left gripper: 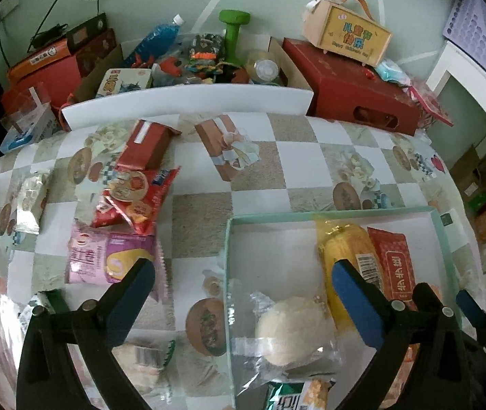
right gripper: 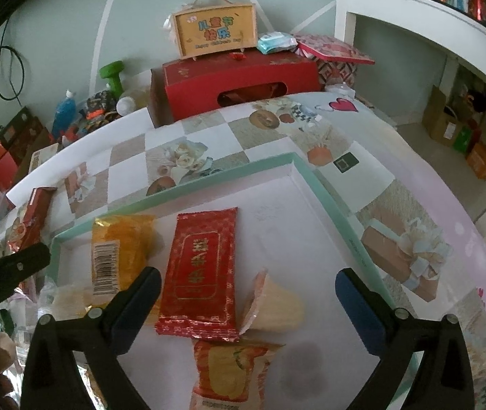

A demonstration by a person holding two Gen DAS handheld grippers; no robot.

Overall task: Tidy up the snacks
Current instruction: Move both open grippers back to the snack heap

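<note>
Mint-green rim of a shallow white tray (left gripper: 328,217) marks the collecting place for the snacks, near the bench's right edge. Inside it lie a yellow cake pack (left gripper: 345,256), a red foil packet (right gripper: 202,270), a round bun in clear wrap (left gripper: 289,329), a small cup-shaped snack (right gripper: 277,304) and an orange-yellow packet (right gripper: 229,372). Both grippers hover over the tray with nothing held: the left gripper (left gripper: 243,276) has its fingers spread wide, one over the bench and one over the yellow pack; the right gripper (right gripper: 248,287) is likewise spread, straddling the red foil packet without touching it. Several snacks lie loose on the chequered bench (left gripper: 277,157) toward its left edge: a pink packet (left gripper: 106,256), a red biscuit bag (left gripper: 137,198), a red carton (left gripper: 147,145) and a pale sachet (left gripper: 31,201). Judged step: between placements, tray partly filled. The next move probably calls for the left gripper to reach leftward to the pink packet, the nearest one, and close across its width
</note>
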